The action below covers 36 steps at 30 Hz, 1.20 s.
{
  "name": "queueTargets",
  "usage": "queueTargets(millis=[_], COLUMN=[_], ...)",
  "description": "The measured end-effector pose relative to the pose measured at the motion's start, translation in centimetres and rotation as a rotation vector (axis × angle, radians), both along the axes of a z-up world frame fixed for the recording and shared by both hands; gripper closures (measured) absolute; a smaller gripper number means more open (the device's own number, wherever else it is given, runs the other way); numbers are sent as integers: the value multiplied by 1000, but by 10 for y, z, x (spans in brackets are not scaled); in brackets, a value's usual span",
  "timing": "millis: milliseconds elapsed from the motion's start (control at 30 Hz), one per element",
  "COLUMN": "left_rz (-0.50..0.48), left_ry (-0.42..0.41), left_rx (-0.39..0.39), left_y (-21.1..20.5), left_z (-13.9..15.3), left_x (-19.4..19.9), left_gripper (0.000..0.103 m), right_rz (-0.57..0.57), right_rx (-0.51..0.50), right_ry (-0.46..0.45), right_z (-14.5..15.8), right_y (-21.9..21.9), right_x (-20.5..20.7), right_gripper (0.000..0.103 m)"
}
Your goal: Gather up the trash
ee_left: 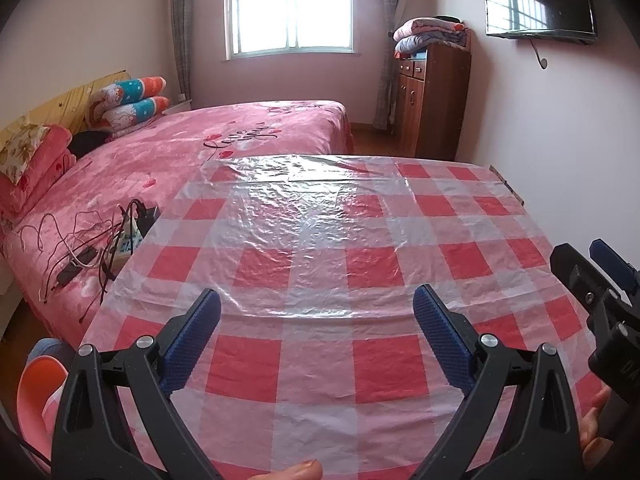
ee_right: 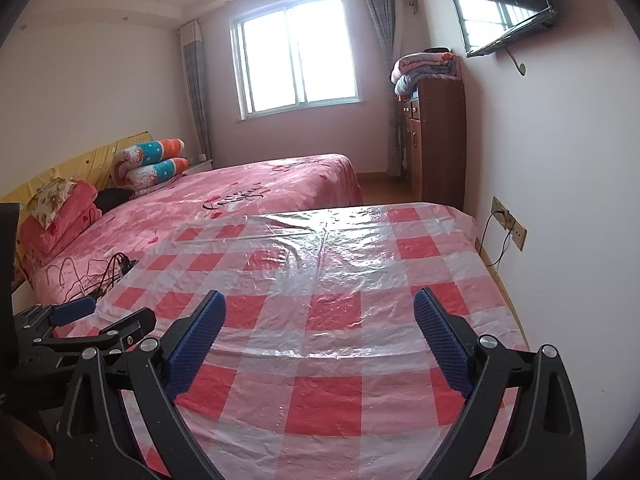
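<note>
Your left gripper and right gripper both hang over the checked tablecloth with fingers spread wide, gripping nothing. No trash shows on it. Cables lie on the bed alongside.

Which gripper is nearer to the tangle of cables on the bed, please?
Left. The left gripper hovers open over the checked tablecloth on the side toward the cables; the right gripper, also open, is on the wall side, farther away.
</note>
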State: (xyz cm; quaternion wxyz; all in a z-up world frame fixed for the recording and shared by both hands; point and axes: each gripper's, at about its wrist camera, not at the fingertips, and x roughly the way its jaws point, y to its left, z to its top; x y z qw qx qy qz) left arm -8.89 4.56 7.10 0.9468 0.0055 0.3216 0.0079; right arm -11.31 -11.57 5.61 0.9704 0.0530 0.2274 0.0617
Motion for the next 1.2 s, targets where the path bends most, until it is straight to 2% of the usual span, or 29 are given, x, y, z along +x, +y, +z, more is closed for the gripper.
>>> queueTargets(millis=[367,767,867,967,1100,1200], left_rz=[-9,7,0,6,7,13], left_ry=[-2,30,55,117,196,261], left_rx=[20,13,6,15,13,18], left_y=[-7,-5,-5,-6,-9,-11], left_z=[-1,-12,-19,-30,-44,-56], left_x=[-2,8,15,28,43,56], left_gripper=[6,4,4,4,4,4], right_rz=[-1,9,6,-15,-43,-64], right_rx=[7,17,28,30,37,-1], right_ry=[-7,32,65,113,232,304], right_z=[2,-4,-9,-15,-32,-44], right_y=[-5,-6,-8,-12,-15,-12], right_x=[-3,5,12,22,44,56], right_gripper=[9,9,9,8,8,8])
